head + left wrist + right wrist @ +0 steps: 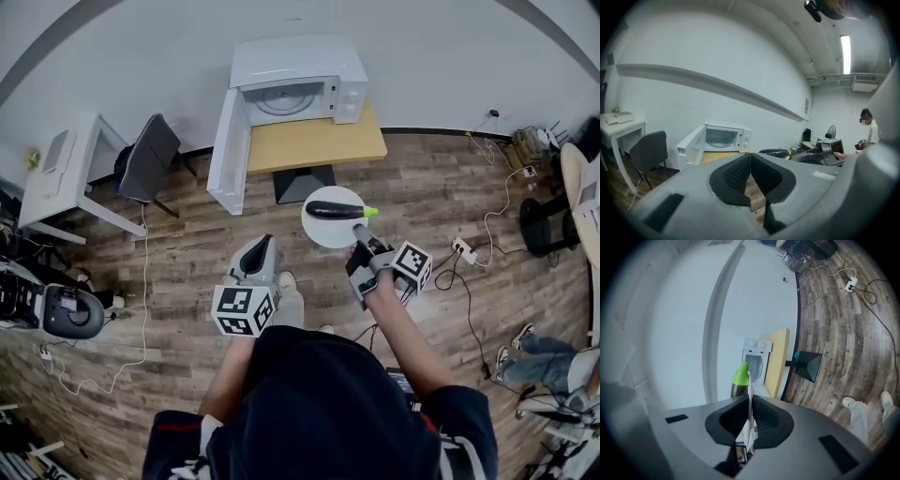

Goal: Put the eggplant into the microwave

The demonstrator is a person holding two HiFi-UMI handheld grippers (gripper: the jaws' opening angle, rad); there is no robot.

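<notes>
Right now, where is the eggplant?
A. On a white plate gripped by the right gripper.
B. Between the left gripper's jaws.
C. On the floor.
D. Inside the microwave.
A: the eggplant lies on the white plate, whose rim the right gripper clamps, short of the open microwave.

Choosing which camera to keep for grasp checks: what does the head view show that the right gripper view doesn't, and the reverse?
Only the head view: the left gripper, the chair and the whole round plate. Only the right gripper view: the right gripper with its fingers shut on the plate's rim, seen edge-on. Both: the eggplant on the plate and the open microwave.
</notes>
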